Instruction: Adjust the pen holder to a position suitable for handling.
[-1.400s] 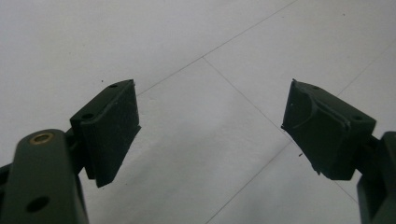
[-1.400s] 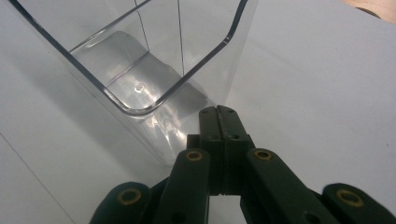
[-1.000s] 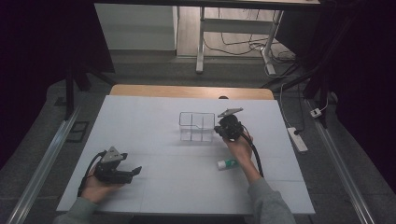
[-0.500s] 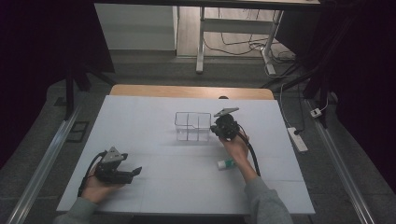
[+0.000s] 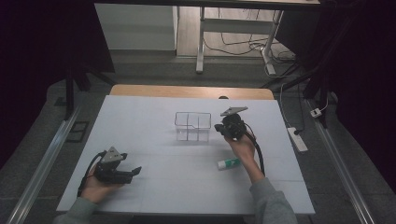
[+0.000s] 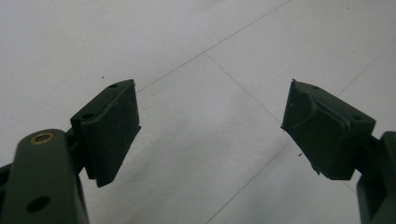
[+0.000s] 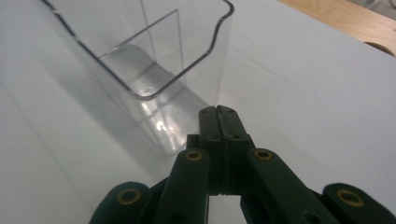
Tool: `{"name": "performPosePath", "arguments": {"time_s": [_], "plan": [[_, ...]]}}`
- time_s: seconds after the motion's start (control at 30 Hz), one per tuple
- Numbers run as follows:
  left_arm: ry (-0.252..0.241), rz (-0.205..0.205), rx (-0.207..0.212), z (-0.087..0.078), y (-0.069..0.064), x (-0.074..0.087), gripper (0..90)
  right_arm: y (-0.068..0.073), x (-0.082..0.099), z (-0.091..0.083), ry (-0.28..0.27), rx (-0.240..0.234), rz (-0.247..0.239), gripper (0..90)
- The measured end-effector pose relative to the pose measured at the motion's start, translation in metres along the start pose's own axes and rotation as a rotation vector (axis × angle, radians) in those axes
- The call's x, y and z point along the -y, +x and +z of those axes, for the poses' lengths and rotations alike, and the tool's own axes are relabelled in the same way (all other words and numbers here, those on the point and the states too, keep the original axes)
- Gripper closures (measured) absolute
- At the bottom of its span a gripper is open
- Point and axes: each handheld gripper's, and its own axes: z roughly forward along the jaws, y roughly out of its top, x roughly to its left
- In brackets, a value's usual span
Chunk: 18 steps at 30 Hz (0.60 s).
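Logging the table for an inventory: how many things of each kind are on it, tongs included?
Clear divided container: 1
Glue stick: 1
Tongs: 2, left tongs open, right tongs shut
Total: 4

Clear box (image 5: pixel 193 126): your landmark; you see it upright on the white table sheet (image 5: pixel 140 121), split into compartments, nothing visible inside.
Glue stick (image 5: pixel 229 163): you find it lying flat, nearer you than the box and to its right.
Wooden table edge (image 5: pixel 187 91): beyond the box.
Power strip (image 5: pixel 297 139): right of the box, off the table.
Floor cables (image 5: pixel 238 44): far beyond the box.
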Motion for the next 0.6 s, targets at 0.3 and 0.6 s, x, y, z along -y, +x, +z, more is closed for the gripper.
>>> {"name": "performPosePath", "arguments": {"time_s": [0.3,0.6], "plan": [[-0.014,-0.017,-0.002,-0.001,0.002,-0.001,18.2,-0.002,0.006,-0.015,0.000,-0.074,-0.060,53.7],[-0.009,-0.012,0.001,-0.001,0.001,0.000,18.2,-0.001,0.009,-0.025,-0.006,-0.130,-0.060,42.9]]}}
